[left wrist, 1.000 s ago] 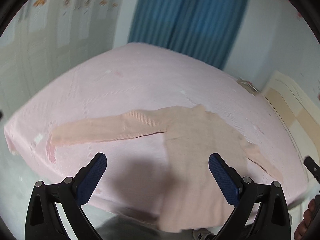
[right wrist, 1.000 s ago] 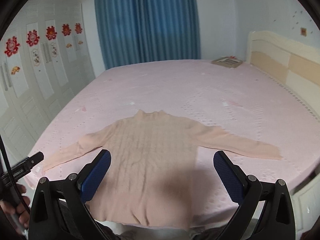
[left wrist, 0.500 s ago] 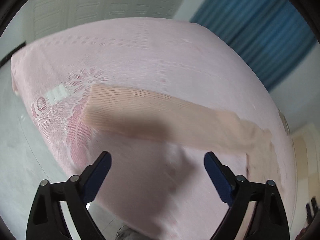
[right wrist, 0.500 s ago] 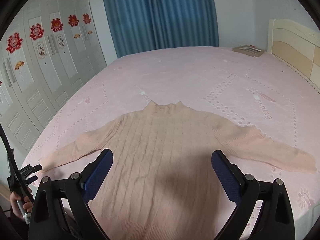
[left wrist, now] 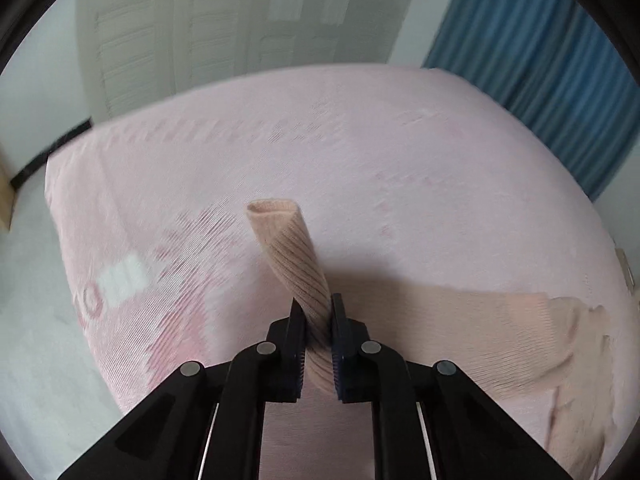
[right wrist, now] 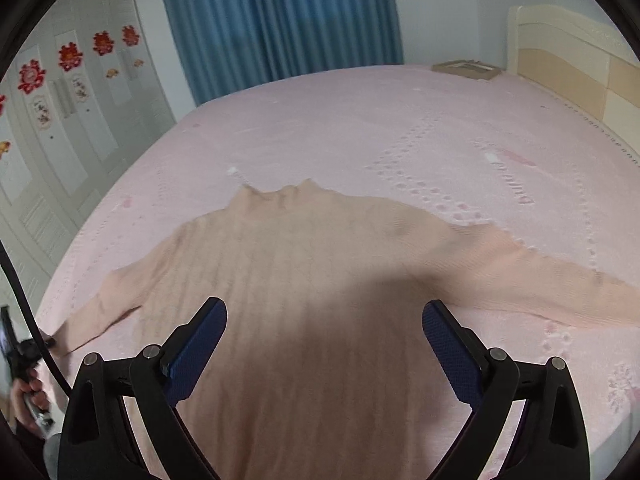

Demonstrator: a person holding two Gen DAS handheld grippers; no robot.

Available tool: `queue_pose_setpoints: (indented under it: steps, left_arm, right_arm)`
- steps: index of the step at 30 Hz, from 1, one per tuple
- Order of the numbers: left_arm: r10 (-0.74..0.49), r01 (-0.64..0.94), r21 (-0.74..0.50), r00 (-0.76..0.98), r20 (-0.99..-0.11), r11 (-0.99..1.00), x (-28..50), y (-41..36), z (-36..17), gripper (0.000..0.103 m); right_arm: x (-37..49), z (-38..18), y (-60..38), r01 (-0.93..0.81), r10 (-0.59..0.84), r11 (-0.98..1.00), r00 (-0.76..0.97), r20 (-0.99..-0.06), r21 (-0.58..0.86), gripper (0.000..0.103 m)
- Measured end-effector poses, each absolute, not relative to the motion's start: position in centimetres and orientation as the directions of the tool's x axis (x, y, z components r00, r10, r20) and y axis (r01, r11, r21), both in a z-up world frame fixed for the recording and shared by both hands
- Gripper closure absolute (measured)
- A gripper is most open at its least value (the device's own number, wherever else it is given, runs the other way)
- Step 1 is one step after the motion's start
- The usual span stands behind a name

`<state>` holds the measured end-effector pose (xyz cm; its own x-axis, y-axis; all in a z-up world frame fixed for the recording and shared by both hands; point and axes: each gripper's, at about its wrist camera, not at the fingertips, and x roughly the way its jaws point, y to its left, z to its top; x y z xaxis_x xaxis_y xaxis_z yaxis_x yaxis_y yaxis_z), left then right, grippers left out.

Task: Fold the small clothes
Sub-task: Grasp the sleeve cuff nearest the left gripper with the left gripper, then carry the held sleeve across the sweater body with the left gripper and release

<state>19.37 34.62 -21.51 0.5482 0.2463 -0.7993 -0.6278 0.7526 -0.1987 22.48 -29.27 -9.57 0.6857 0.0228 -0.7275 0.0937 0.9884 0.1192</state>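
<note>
left gripper [left wrist: 316,320] pinches sweater [right wrist: 320,280] sleeve; right gripper [right wrist: 324,320] agape

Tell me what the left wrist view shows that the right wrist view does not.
Left wrist only: the left tool shut on the peach ribbed-knit sweater's sleeve, its cuff opening standing up.

Right wrist only: the open right tool above the sweater's body, the collar, the other sleeve, the cream headboard, red door decorations.

Both: the sweater, the pink bedspread, blue curtains.

1 sweater [right wrist: 304,300], 1 bed [right wrist: 400,128], 2 tools: left tool [left wrist: 316,320], right tool [right wrist: 324,320].
</note>
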Motion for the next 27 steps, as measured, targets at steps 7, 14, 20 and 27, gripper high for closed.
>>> queue_pose_setpoints:
  steps: [7,14,20,27]
  left_arm:
    - [0.15,-0.418,-0.228,0.698,-0.7,0.879,24.7,24.0,-12.7,0.093]
    - [0.001,-0.172,-0.197,0.755,-0.656,0.965,30.8,8.2,-8.5,0.093]
    - [-0.163,0.045,-0.187,0.716,-0.679,0.981,34.9,-6.3,-9.7,0.093]
    - [-0.277,0.238,-0.163,0.6,-0.75,0.957,34.7,-19.2,-15.5,0.092]
  right_arm:
    - [20.6,-7.1,-34.3,0.196,-0.09,0.977,0.736,-0.671,0.084,0.006]
    - [18.9,-7.1,-40.8,0.296,-0.106,0.941,0.722,-0.684,0.166,0.006]
    - [17.7,-8.3,-46.1,0.384,-0.08,0.878,0.706,-0.704,0.286,0.006]
    - [16.9,-8.5,-47.7,0.398,-0.075,0.864,0.707,-0.703,0.308,0.006]
